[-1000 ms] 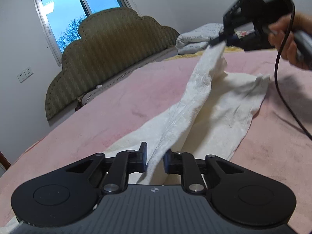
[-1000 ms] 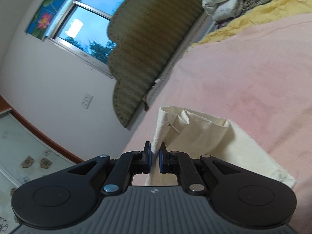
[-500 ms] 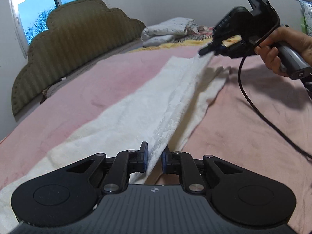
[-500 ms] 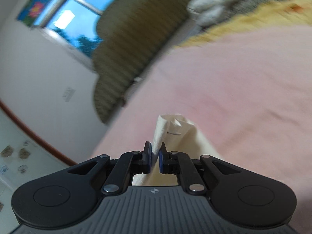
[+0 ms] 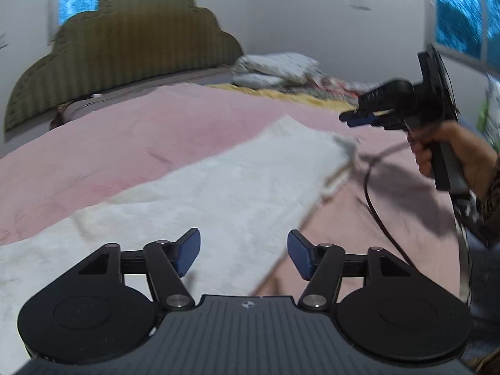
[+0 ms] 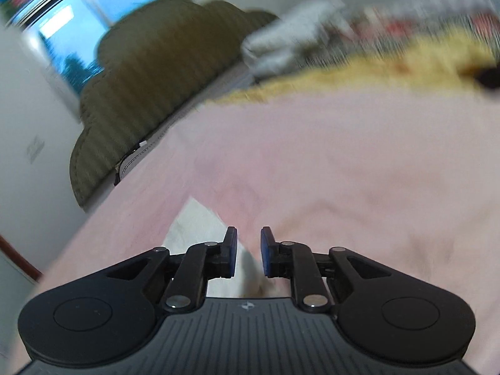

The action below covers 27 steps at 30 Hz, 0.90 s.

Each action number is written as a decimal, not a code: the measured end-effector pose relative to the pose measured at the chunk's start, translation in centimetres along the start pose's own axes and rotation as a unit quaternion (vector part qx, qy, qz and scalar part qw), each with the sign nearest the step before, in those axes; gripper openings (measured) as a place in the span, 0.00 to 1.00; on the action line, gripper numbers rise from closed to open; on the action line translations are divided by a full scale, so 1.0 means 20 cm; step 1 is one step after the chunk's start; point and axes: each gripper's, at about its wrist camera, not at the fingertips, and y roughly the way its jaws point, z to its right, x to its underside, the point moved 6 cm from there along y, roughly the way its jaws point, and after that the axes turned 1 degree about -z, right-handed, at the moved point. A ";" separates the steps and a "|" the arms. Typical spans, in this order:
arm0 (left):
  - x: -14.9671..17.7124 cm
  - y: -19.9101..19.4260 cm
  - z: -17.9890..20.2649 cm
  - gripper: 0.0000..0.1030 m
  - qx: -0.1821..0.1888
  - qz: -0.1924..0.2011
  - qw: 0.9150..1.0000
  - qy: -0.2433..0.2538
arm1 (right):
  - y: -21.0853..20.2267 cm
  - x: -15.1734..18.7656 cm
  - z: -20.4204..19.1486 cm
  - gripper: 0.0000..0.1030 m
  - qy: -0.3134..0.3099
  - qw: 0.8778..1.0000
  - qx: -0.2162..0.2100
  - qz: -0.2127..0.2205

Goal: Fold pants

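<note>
The cream-white pants (image 5: 200,193) lie flat in a long strip on the pink bedspread (image 5: 125,143), running from the lower left to the far right. My left gripper (image 5: 243,251) is open and empty just above the near end of the pants. My right gripper (image 5: 350,119) shows in the left wrist view, held by a hand above the far end of the pants. In the right wrist view the right gripper (image 6: 249,251) is open, with a corner of the pants (image 6: 197,225) below its left finger.
An olive padded headboard (image 5: 125,50) stands at the far left of the bed. Folded grey bedding (image 5: 275,68) and a yellow blanket (image 5: 300,97) lie at the far end. A black cable (image 5: 375,206) hangs from the right gripper over the bedspread.
Both grippers have opened and let go of the pants. The lifted leg has dropped and now lies flat on the other. The right gripper has risen off the cloth.
</note>
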 end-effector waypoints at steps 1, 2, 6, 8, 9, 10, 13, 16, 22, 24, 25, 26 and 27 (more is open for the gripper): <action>-0.02 -0.02 -0.05 0.69 -0.011 0.007 1.000 -0.016 | 0.04 -0.01 -0.10 0.17 -0.038 0.999 -0.016 -0.008; -0.03 -0.03 -0.10 0.70 -0.028 0.012 0.999 -0.031 | 0.09 0.00 -0.21 0.17 -0.079 0.996 -0.035 -0.026; -0.01 0.02 -0.29 0.73 -0.101 -0.016 0.992 -0.074 | 0.36 0.16 -0.49 0.51 -0.210 0.967 -0.076 -0.123; 0.04 0.06 -0.34 0.73 -0.097 -0.055 0.990 -0.083 | 0.49 0.23 -0.50 0.51 -0.252 0.954 -0.048 -0.156; 0.07 0.08 -0.34 0.72 -0.096 -0.074 0.989 -0.081 | 0.50 0.25 -0.48 0.51 -0.265 0.951 -0.040 -0.153; 0.11 0.09 -0.33 0.73 -0.093 -0.088 0.989 -0.071 | 0.48 0.24 -0.46 0.51 -0.263 0.952 -0.044 -0.148; 0.11 0.06 -0.32 0.73 -0.097 -0.072 0.991 -0.053 | 0.39 0.24 -0.39 0.51 -0.277 0.949 -0.021 -0.146; 0.06 0.05 -0.34 0.75 -0.098 -0.045 0.991 -0.074 | 0.33 0.21 -0.42 0.52 -0.285 0.950 -0.011 -0.128; 0.06 0.11 -0.29 0.79 -0.091 -0.065 0.992 -0.058 | 0.45 0.18 -0.55 0.63 -0.312 0.941 -0.034 -0.126; 0.09 0.13 -0.24 0.80 -0.092 -0.075 0.992 -0.033 | 0.55 0.21 -0.51 0.64 -0.329 0.933 -0.001 -0.143; 0.10 0.12 -0.23 0.80 -0.101 -0.067 0.992 -0.022 | 0.55 0.20 -0.48 0.66 -0.313 0.940 -0.004 -0.135; 0.10 0.11 -0.22 0.81 -0.106 -0.060 0.992 -0.014 | 0.52 0.19 -0.47 0.66 -0.303 0.944 0.005 -0.127; 0.09 0.10 -0.22 0.82 -0.112 -0.055 0.992 -0.008 | 0.46 0.19 -0.48 0.66 -0.302 0.947 0.009 -0.112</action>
